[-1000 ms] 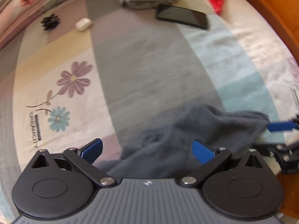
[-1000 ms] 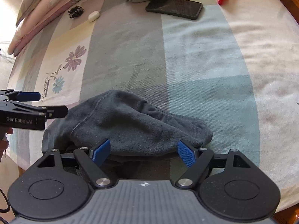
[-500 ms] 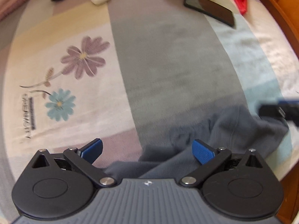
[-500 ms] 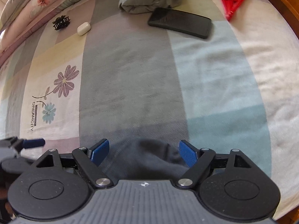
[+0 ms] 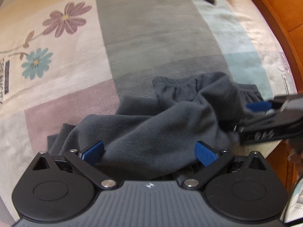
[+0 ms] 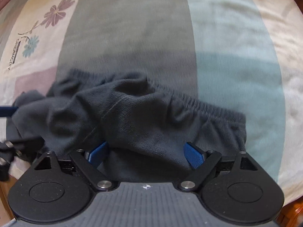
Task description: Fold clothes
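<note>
1. Both my claws have come down closer to the dark grey garment (image 5: pixel 170 124) than a second ago.
2. The garment lies crumpled on the striped, flowered bedsheet (image 5: pixel 147 30), near the bed's edge.
3. My left claw (image 5: pixel 149 151) is spread wide, cloth between its pads, not pinched.
4. My right claw (image 6: pixel 145 153) has just been opening; it stands wide over the waistband end, gripping nothing.

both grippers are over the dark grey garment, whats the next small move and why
Probably lower both and close on the cloth. The left hand-held gripper and right hand-held gripper are both open, the right's jaws having just widened, with the crumpled dark grey garment bunched between the pads but not pinched, so nothing can be spread flat on the bedsheet yet.
</note>
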Demonstrator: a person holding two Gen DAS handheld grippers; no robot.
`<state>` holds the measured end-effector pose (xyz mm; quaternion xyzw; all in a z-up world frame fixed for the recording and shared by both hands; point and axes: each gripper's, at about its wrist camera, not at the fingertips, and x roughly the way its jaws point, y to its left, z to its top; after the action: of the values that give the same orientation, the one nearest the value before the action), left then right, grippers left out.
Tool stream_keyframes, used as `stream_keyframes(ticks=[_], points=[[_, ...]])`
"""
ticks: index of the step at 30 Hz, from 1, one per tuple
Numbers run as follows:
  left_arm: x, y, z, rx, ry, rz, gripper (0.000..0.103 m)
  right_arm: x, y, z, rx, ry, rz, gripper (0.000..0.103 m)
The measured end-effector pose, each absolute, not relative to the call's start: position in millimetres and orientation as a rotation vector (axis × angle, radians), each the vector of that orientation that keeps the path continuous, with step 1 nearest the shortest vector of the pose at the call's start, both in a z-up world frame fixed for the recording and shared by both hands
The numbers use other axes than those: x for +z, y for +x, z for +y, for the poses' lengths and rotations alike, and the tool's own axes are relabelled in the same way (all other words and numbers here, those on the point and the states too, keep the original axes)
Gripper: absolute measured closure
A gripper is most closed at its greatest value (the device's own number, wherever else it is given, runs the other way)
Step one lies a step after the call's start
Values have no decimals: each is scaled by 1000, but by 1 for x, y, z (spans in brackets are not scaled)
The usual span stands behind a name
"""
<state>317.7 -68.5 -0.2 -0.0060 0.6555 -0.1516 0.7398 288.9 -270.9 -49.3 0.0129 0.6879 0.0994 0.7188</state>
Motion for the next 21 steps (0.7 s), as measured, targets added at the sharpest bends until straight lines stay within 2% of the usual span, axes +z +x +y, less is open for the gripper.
stream_keyframes(ticks=[3, 9, 17, 21], points=[[12, 321, -73, -371, -37, 1372, 2, -60, 277, -283, 219, 98, 1492, 0], [18, 329, -97, -484, -48, 1255, 2, -66, 255, -297, 218, 189, 1424, 0], [-38, 296, -105, -508, -118, 1383, 2, -70, 231, -301, 270, 153, 1310, 0], [-46, 291, -100, -512, -103, 1398, 2, -69, 221, -305, 286, 139, 1253, 0]])
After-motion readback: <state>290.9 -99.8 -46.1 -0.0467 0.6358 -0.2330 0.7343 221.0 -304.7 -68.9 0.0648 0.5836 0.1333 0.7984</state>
